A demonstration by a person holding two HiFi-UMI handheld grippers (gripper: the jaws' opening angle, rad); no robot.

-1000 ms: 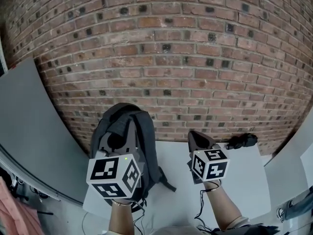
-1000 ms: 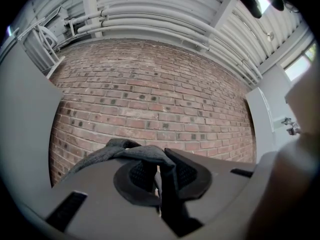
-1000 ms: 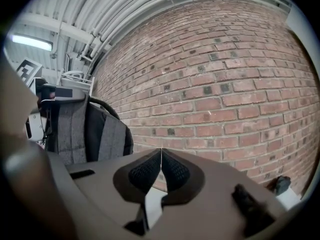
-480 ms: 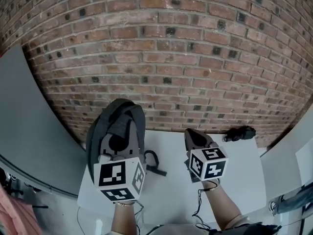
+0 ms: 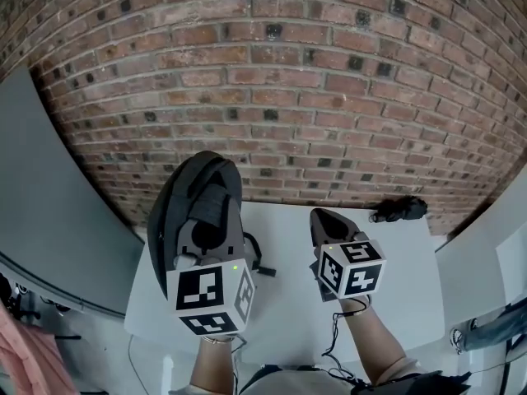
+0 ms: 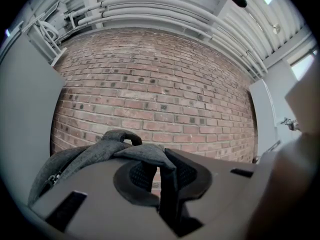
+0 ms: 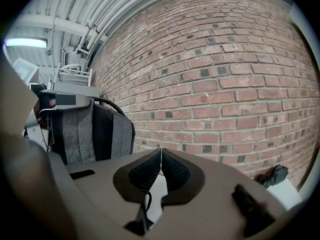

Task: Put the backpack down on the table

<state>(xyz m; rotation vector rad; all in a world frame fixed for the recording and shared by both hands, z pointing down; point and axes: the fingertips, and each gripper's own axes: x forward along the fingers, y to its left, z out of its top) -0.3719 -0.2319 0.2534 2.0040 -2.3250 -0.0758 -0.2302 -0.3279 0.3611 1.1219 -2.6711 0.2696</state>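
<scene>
the table (image 5: 284, 303) lies under both grippers. the backpack (image 5: 193, 196) hangs upright over the table's left part, with its long axis vertical. it is directly ahead of and below the left gripper (image 5: 207, 235), whose jaws are clamped on a grey strap (image 6: 145, 154) at the pack's top. whether the base touches the tabletop cannot be read. the right gripper (image 5: 329, 225) is well apart to the right, with its jaws together on nothing. the coming move is judged to be straight down, left hand only.
</scene>
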